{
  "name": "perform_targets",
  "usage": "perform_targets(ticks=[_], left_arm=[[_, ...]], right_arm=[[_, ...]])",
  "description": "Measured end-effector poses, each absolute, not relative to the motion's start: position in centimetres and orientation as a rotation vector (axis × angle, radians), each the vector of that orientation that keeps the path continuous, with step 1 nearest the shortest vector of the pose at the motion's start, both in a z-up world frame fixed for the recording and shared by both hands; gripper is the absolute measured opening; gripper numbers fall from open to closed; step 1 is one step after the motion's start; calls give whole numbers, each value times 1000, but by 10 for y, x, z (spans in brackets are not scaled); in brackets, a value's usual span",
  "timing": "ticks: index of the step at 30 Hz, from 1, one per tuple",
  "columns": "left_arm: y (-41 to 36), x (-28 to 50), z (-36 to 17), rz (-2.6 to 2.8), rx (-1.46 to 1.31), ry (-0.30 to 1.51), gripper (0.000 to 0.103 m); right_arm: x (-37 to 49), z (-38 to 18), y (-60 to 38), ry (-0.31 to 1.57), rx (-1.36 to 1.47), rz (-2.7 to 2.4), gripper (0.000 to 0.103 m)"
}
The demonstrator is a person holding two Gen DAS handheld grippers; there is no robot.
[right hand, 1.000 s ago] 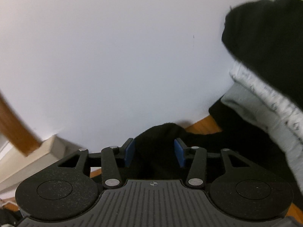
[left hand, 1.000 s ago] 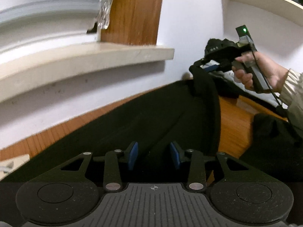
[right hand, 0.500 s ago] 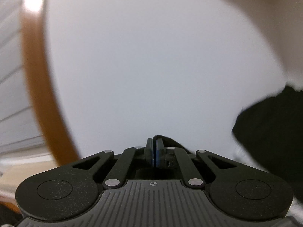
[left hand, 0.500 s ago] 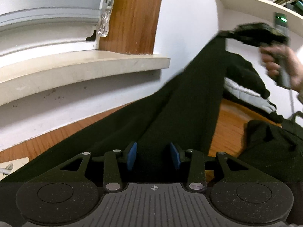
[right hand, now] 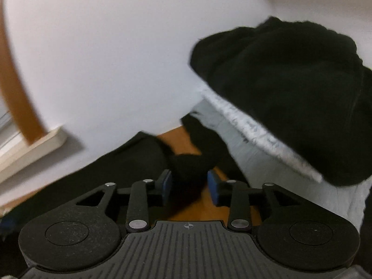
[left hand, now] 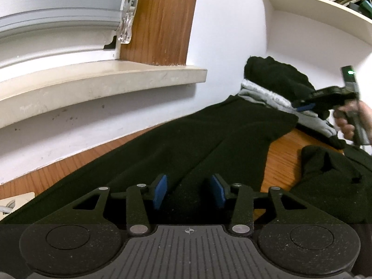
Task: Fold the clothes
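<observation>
Spreading stage, judging by the layout. Left gripper [left hand: 189, 191] jaws apart and just been opening, long black garment [left hand: 197, 144] running between the blue pads, no visible pinch. Right gripper [right hand: 189, 187] jaws parted too, just been opening, a dark bump of the garment's far end in the gap, apparently let go. Garment lying lengthwise on orange wooden surface [left hand: 279, 153], stretched toward the white wall. Beyond it: heap of black and grey-white knit clothes [left hand: 274, 86]; another crumpled dark piece [left hand: 330, 169] to the right. No fold visible in this garment yet; the rest of the clothes untouched.
</observation>
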State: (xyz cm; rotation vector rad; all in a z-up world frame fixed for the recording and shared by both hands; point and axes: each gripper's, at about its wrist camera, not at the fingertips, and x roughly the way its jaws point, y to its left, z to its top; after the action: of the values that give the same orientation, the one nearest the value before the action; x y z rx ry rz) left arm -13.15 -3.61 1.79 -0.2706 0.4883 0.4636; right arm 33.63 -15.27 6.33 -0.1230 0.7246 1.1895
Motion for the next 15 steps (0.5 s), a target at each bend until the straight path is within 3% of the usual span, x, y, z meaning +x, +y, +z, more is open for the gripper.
perform_targets(ticks=[6,10,13,15], left_arm=[[-35,-131,17,463,-279,492,48],[-35,-130,17,461,-276,498,48],[-35,-130,16,460,-273,502,48],[-36,-130,16,462,-271,502,48]], right_arm=[[365,23,-112,925,-15,1118,39],[363,18,-97,926,10,1142,38],[355,22,-85,919,-49,1184,12],[346,29,-76,853,-108,1211,7]])
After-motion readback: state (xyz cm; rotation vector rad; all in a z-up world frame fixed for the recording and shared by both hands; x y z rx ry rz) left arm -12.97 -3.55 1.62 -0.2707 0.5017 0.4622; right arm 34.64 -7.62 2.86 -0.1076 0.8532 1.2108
